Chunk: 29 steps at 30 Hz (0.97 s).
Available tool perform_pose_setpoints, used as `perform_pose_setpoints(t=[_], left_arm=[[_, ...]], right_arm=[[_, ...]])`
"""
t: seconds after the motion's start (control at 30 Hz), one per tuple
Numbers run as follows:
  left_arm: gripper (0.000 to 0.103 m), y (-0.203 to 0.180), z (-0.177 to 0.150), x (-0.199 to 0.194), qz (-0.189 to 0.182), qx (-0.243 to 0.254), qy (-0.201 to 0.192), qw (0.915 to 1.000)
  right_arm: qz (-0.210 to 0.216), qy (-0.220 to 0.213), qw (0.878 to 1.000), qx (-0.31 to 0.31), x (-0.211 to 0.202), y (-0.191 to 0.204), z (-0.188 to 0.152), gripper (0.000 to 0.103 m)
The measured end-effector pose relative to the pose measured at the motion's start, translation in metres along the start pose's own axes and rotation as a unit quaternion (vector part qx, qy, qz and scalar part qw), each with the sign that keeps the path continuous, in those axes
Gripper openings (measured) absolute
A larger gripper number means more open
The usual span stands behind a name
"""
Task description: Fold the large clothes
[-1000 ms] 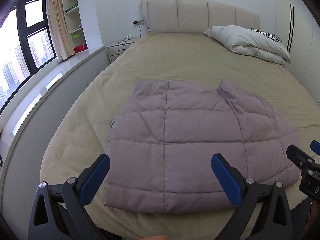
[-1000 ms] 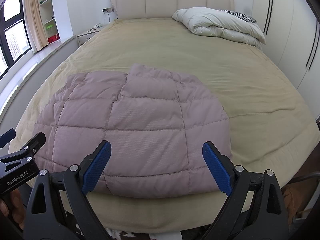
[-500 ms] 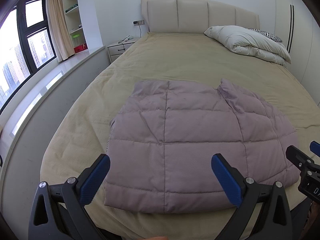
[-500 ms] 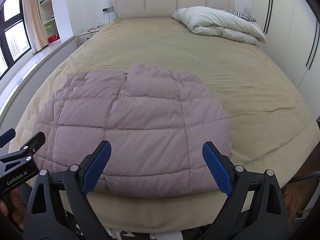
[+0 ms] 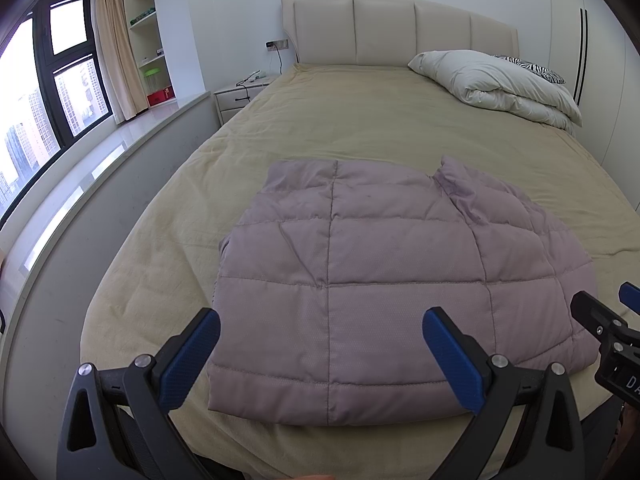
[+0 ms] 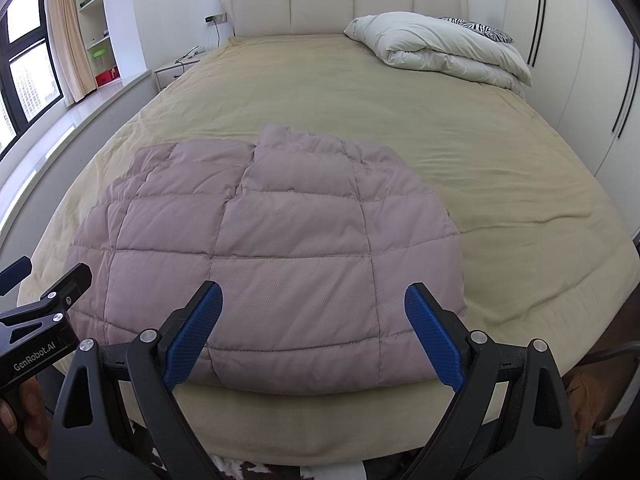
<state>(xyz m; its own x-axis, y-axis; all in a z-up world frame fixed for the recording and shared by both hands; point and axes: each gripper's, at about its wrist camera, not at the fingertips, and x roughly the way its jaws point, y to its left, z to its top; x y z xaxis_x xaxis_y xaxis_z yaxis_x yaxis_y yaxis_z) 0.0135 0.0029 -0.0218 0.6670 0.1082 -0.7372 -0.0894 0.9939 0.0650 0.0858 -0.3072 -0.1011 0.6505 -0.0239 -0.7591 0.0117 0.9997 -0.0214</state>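
A mauve quilted puffer garment point(image 5: 384, 280) lies folded into a flat rectangle near the foot of the beige bed point(image 5: 380, 120); it also shows in the right wrist view point(image 6: 280, 256). My left gripper point(image 5: 320, 352) is open and empty, held over the garment's near left edge. My right gripper point(image 6: 312, 328) is open and empty, held over its near right edge. The right gripper's tip shows at the right edge of the left wrist view point(image 5: 600, 328), and the left gripper's tip shows at the left edge of the right wrist view point(image 6: 52, 300). Neither touches the cloth.
A folded white duvet point(image 5: 500, 84) and a zebra-print pillow point(image 6: 476, 28) lie at the bed's head on the right. A nightstand point(image 5: 240, 96), a window sill and shelves stand left. White wardrobe doors point(image 6: 580, 60) stand right.
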Motion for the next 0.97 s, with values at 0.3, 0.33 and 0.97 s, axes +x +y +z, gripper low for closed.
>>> perform_pose_setpoints(t=[0.3,0.33,0.97], left_arm=[[0.103,-0.0004,-0.0008,0.0002,-0.001,0.001,0.0,1.0],[0.103,-0.0002,-0.0007,0.0004,-0.001,0.001,0.0,1.0],[0.103,0.0029,-0.0025,0.0015,-0.008,0.009,-0.004,0.9999]], right_arm=[[0.001,0.001,1.0,-0.001,0.0009,0.0011,-0.0012,0.093],[0.0,0.001,1.0,0.0,0.0006,0.001,-0.0009,0.093],[0.003,0.005,1.0,-0.002,0.0043,0.0022,-0.0029,0.093]])
